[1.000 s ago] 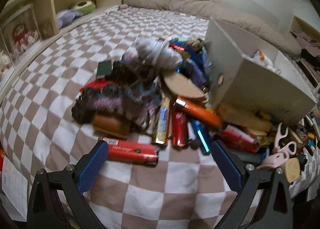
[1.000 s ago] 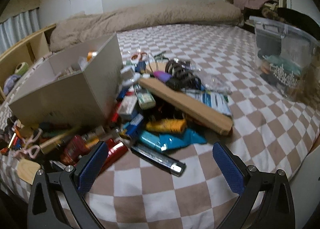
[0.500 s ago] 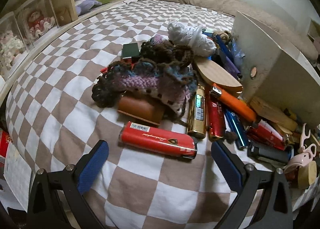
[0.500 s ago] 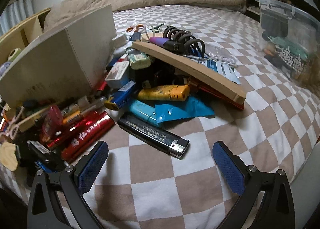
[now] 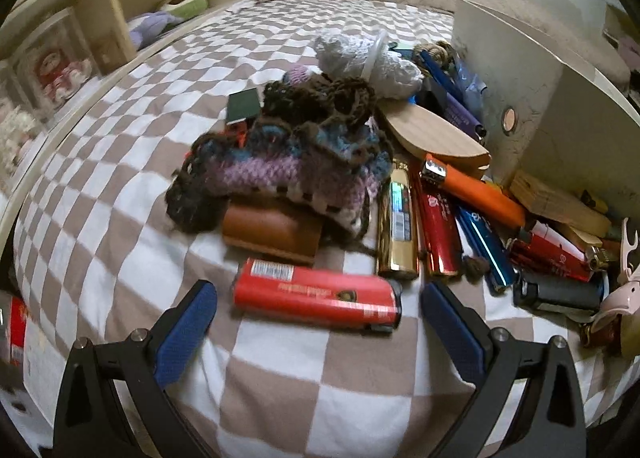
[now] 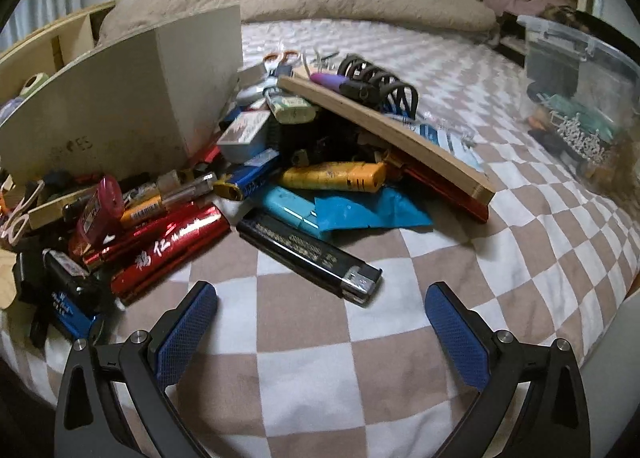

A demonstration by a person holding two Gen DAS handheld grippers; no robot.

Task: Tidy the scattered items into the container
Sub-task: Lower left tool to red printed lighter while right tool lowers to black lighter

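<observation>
Two claws, both spread wide and both empty. Your left claw [image 5: 316, 308] sits low over the checked bedspread [image 5: 280, 378], and the red lighter [image 5: 316, 298] lies right between its blue pads [image 5: 188, 322], nearly level with the tips, touching neither. The lighter's long axis runs crosswise to the claw, from pad to pad; its black cap end points toward the right pad and its barcode end toward the left. Just beyond it lie a brown case [image 5: 272, 227] under a knitted bundle [image 5: 288, 161], and to the right beyond it a gold lighter [image 5: 398, 225], a dark red one [image 5: 440, 234] and an orange one [image 5: 476, 193], all pointing roughly away from you. The white box [image 5: 560, 129] stands further ahead on the right.

Your right claw [image 6: 320, 322] hovers over bare bedspread [image 6: 320, 370]. The black lighter [image 6: 308, 254] lies just ahead of the gap between the pads, slightly left of centre, not yet between them. Its long axis runs diagonally: the metal head points toward you and to the right, the tail away and to the left into the pile. The white box [image 6: 120, 105] stands ahead on the left, and a clear bin [image 6: 580, 97] stands well off to the right.
</observation>
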